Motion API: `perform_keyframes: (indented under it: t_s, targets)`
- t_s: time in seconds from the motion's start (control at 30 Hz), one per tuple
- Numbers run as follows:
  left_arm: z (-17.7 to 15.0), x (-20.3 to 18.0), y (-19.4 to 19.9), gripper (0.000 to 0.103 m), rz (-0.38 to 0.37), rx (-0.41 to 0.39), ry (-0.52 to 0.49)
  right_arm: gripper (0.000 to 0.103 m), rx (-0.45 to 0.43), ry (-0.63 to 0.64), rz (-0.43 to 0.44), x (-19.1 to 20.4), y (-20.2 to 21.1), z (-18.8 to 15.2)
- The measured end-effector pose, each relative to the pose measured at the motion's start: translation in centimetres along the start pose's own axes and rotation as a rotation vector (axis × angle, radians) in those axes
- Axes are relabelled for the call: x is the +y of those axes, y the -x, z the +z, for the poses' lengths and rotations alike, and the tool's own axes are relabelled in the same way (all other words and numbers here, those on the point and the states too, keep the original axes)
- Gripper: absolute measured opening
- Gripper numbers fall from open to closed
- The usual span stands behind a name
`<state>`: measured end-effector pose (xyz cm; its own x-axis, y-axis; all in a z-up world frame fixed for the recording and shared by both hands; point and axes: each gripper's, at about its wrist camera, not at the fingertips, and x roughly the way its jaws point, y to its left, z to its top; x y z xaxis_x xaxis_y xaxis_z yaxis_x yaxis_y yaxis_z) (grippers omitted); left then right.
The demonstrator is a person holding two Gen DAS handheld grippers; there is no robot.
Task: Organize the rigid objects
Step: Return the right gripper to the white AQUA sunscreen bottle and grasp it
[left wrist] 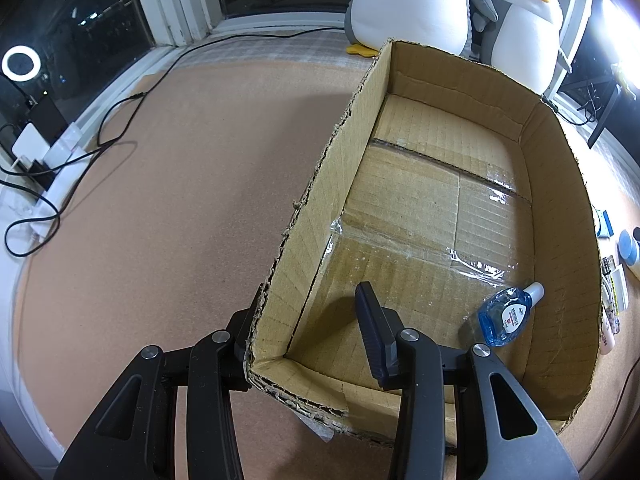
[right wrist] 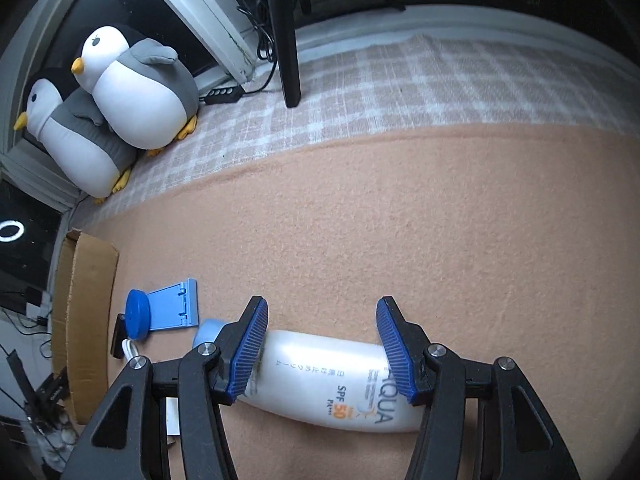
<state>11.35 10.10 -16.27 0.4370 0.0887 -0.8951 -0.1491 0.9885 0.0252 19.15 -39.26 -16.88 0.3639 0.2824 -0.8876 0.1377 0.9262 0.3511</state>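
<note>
My left gripper (left wrist: 316,332) is clamped on the near-left corner of the box (left wrist: 560,152), one finger outside the left wall and one inside; I judge this grip is there to steady the box while the other hand loads it. Inside, a small blue bottle (left wrist: 508,314) lies on its side near the right wall; the rest of the floor is bare. My right gripper (right wrist: 322,344) hangs half-wide over the sunscreen (right wrist: 332,380), which lies flat on the blanket (right wrist: 440,220) right of the box, its cap pointing left. The pads (right wrist: 252,352) straddle the bottle along its length and do not press it, so nothing is held there yet. Further left, just beside the box wall, lie a blue stand (right wrist: 176,308) and a blue lid (right wrist: 138,318).
</note>
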Motion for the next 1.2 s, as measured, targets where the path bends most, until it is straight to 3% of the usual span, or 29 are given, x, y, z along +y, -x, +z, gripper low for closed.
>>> perform_keyframes:
  t_s: [0.3, 0.5, 0.57, 0.63, 0.73, 0.9, 1.2]
  targets:
    - [0.0, -0.1, 0.0, 0.041, 0.001, 0.0, -0.002, 0.053, 0.028, -0.043, 0.11, -1.4, 1.4, -3.0]
    - [0.0, -0.1, 0.0, 0.041, 0.002, 0.0, 0.0, 0.053, 0.046, -0.019, 0.134, -0.4, 1.8, -5.7]
    - [0.0, -0.2, 0.0, 0.041, 0.001, 0.0, 0.0, 0.053, 0.03, 0.058, 0.097, 0.9, 2.0, -6.4]
    - [0.0, -0.1, 0.0, 0.041, 0.002, 0.001, 0.001, 0.058, -0.022, 0.171, -0.014, 2.9, 2.2, -7.0]
    - [0.1, 0.0, 0.0, 0.041, 0.001, 0.001, 0.001, 0.062, -0.072, 0.235, -0.091, 4.3, 1.7, -7.1]
    - [0.1, 0.1, 0.0, 0.041, 0.002, 0.0, 0.002, 0.062, -0.099, 0.217, -0.118, 4.6, 0.0, -6.5]
    - [0.1, 0.1, 0.0, 0.041, 0.002, 0.0, 0.003, 0.062, -0.145, 0.337, -0.241, 6.9, -1.3, -6.6]
